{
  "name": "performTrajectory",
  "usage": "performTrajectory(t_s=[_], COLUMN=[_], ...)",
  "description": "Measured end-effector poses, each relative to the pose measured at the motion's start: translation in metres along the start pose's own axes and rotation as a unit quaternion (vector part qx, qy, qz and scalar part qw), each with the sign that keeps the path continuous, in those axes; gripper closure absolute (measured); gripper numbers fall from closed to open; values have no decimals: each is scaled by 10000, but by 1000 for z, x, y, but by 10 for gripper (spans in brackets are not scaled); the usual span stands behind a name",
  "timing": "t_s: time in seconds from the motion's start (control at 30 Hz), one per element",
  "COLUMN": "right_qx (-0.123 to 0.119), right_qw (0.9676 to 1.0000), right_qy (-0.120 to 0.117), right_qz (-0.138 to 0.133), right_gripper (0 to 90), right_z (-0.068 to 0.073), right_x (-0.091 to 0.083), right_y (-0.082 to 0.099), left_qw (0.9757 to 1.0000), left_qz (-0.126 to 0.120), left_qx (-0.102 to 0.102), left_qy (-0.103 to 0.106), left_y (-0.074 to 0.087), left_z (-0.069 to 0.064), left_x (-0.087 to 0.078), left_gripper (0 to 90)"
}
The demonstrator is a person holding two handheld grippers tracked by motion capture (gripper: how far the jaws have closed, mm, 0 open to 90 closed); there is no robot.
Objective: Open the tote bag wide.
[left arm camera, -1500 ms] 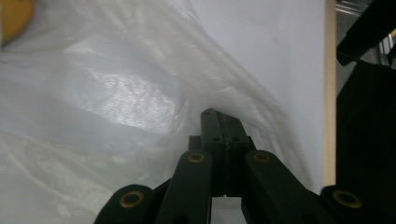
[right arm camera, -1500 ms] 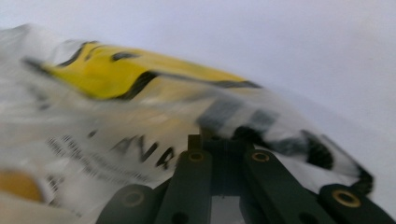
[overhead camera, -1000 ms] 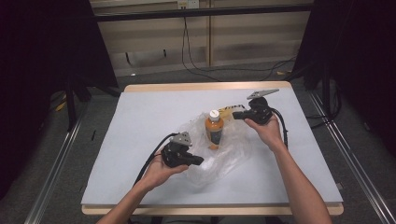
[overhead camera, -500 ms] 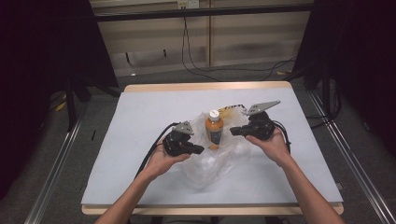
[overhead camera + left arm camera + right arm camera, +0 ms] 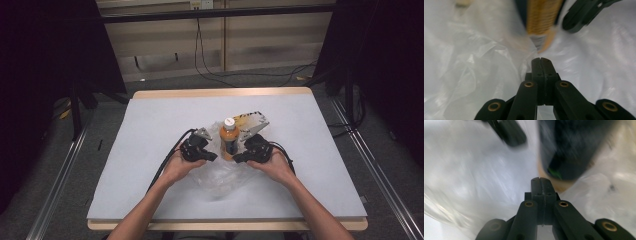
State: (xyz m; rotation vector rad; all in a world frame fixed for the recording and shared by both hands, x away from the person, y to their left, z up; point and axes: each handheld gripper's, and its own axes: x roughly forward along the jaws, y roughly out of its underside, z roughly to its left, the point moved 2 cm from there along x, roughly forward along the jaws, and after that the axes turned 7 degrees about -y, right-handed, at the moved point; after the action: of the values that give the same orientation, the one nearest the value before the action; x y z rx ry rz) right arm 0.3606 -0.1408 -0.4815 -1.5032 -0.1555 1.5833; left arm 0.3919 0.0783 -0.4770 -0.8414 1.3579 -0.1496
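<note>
A small plastic bottle of orange drink [image 5: 229,140] with a white cap stands upright near the middle of the table, and a dark label wraps its lower part. It stands at the far edge of a crinkly see-through plastic bag [image 5: 220,175], which spreads out toward the person in soft shiny folds. In the left gripper view the bottle [image 5: 541,17] looks blurry, with thin orange ridges on its side. The left gripper [image 5: 212,157] sits just to the left of the bottle, low over the bag, and its two black jaws are pressed tight together; it is not clear whether any bag film is caught between them. The right gripper [image 5: 237,160] sits just to the right of the bottle, with its jaws pressed together too. Both grippers point inward at the bottle's base. Everything rests on a flat pale grey table [image 5: 150,125] with a wooden edge.
</note>
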Motion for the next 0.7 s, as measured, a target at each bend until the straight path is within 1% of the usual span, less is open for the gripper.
performTrajectory(t_s=[0.03,0.07,0.1,0.13,0.17,0.2,0.23,0.27,0.3,0.33,0.37,0.4,0.47,0.53,0.57,0.6,0.63,0.7], right_qx=[26,159,196,257,333,382,402,391,358,303,362,415,499,494,512,473,434,400], right_qw=[10000,9998,9996,9994,9992,9990,9987,9988,9988,9988,9986,9984,9979,9979,9977,9978,9979,9983], right_qy=[69,146,214,219,204,219,257,271,334,368,367,360,363,367,375,394,413,369], right_qz=[4,-11,29,-26,-102,-127,-159,-148,-94,-79,-71,-113,-175,-215,-242,-254,-243,-213], right_gripper=[900,900,900,900,900,900,900,900,900,900,900,900,900,900,900,900,900,900], right_z=[-4,-10,-14,-18,-21,-21,-22,-22,-20,-20,-20,-22,-23,-22,-21,-20,-18,-15], right_x=[-1,-4,-6,-8,-11,-14,-16,-17,-20,-22,-25,-29,-35,-39,-40,-40,-40,-41], right_y=[3,9,13,18,22,25,28,29,31,33,36,41,48,53,55,56,57,59], left_qw=[10000,9998,9999,9997,9995,9996,9995,9997,9995,9994,9990,9989,9988,9987,9986,9983,9982,9985], left_qz=[75,129,-1,-73,-82,54,-45,68,-35,-66,-99,-128,-108,-199,-222,-249,-236,-184], left_qx=[19,5,-99,-199,-249,-52,-190,-41,-208,-245,-299,-292,-291,-378,-404,-443,-482,-469], left_qy=[-47,-128,-90,-89,-163,-270,-266,-245,-245,-233,-314,-336,-372,-277,-261,-275,-281,-199], left_y=[4,8,12,14,16,17,17,19,22,24,27,29,34,37,38,38,38,39], left_z=[5,8,10,12,11,14,13,16,16,18,19,19,19,22,22,22,21,21], left_x=[2,3,3,3,1,-1,-1,-4,-4,-5,-7,-9,-13,-13,-13,-13,-13,-15], left_gripper=[900,900,900,900,900,900,900,900,900,900,900,900,900,900,900,900,900,900])
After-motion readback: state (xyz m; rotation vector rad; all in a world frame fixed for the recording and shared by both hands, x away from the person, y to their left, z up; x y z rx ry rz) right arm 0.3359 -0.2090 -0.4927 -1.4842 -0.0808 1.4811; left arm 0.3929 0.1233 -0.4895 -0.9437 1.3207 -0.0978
